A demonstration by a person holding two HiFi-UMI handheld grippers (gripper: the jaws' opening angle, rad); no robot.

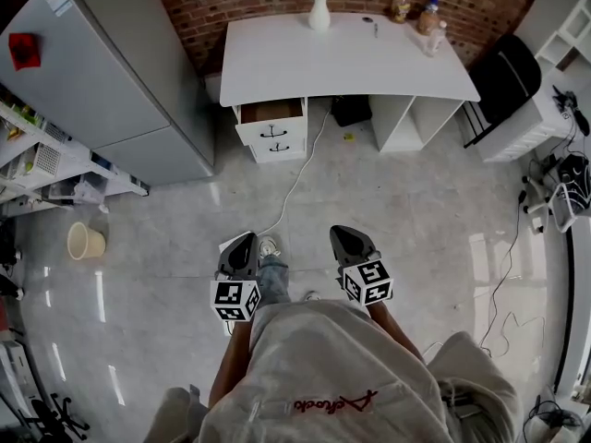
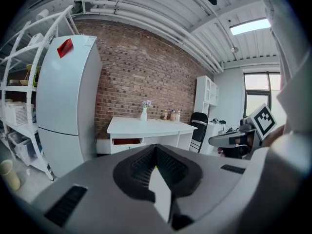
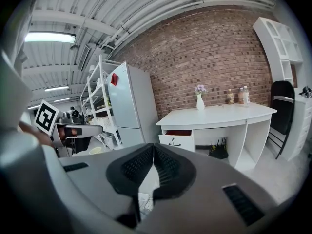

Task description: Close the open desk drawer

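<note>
A white desk point(image 1: 342, 58) stands against the brick wall at the far side of the room. Its top left drawer point(image 1: 271, 118) is pulled open, brown inside; the same drawer point(image 2: 126, 142) point(image 3: 176, 136) shows in both gripper views. My left gripper point(image 1: 247, 244) and right gripper point(image 1: 347, 236) are held side by side near my body, far from the desk. Both are shut with nothing between the jaws. The left gripper point(image 2: 156, 148) and right gripper point(image 3: 153, 147) point toward the desk.
A grey fridge point(image 1: 102, 72) stands left of the desk, with white shelving point(image 1: 55, 169) further left. A cream bucket point(image 1: 85, 241) sits on the floor. A white cable point(image 1: 300, 178) runs across the tiles. A black chair point(image 1: 506, 77) and cabinet are right. A vase point(image 1: 319, 7) and bottles point(image 1: 428, 18) are on the desk.
</note>
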